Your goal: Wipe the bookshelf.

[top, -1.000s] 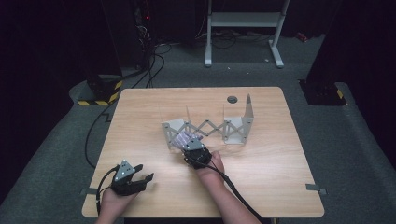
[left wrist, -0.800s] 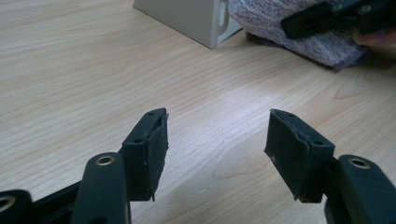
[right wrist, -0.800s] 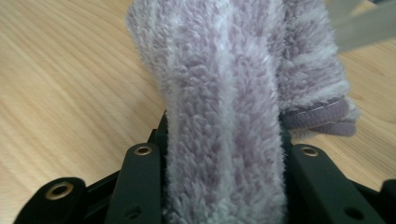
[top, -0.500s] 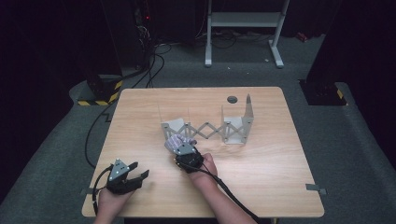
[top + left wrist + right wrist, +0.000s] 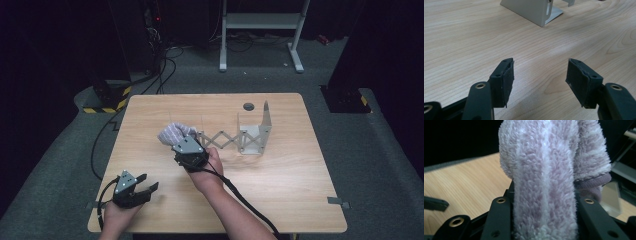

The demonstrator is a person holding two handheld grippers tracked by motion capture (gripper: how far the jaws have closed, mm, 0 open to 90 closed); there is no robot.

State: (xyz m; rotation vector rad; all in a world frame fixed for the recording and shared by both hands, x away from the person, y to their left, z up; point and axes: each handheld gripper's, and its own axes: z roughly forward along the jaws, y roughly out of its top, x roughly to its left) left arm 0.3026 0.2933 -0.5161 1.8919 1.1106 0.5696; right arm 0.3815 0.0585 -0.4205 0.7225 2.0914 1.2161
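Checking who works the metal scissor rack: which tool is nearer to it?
Right. The right tool, gripping a fluffy cloth, sits beside the scissor rack's left end; the left tool rests open near the table's front-left edge.

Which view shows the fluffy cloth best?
The right gripper view: the striped lilac cloth stands close up, clamped between the right hand-held gripper jaws, its pile and folds plain. The high view shows the cloth small, bunched beyond that gripper beside the scissor rack. The left gripper view looks across the table at a metal bracket.
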